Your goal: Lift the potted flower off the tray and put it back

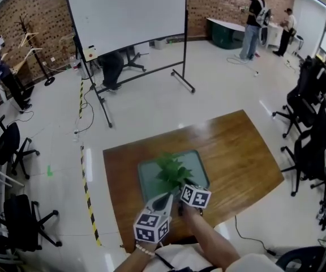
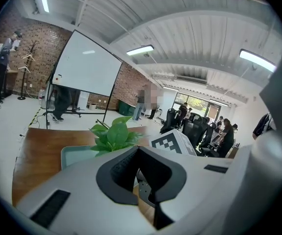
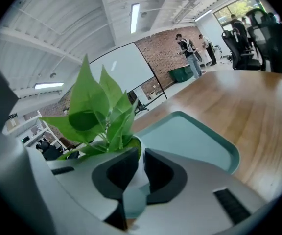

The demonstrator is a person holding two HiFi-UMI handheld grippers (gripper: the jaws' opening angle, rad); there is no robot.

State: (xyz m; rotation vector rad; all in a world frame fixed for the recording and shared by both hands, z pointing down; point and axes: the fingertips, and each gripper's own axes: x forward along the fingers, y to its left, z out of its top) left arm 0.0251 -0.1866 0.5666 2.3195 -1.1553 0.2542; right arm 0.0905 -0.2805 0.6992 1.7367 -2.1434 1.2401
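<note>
- Nearest the head camera, two forearms point(image 1: 205, 239) are seen reaching toward the tray's point(image 1: 198, 164) near edge. A marker cube is carried on each gripper, the left one point(image 1: 151, 225) further from the tray than the right one point(image 1: 196, 196).
- At the tray's near edge, the right gripper point(image 3: 141, 170) is pressed onto the potted flower point(image 1: 173, 171). The white pot point(image 3: 141, 161) is pinched between its dark pads point(image 3: 116, 168).
- Green leaves point(image 3: 94, 114) are spread above those jaws, over the tray's near part.
- Whether the pot's base is resting on the tray or held just clear of it cannot be told from any view.
- Just beside the tray's near edge, left of the pot, the left gripper point(image 2: 140, 173) is held with its jaws spread. Nothing is gripped between them, and only bare wood and a bit of metal are seen through the gap.
- The tray is laid on a wooden table point(image 1: 239, 152), near the middle of the top.
- Well beyond the tray's far edge, a whiteboard point(image 1: 126, 13) is stood on the floor.
- Well to the right of the tray, black office chairs point(image 1: 313, 112) are lined up.
</note>
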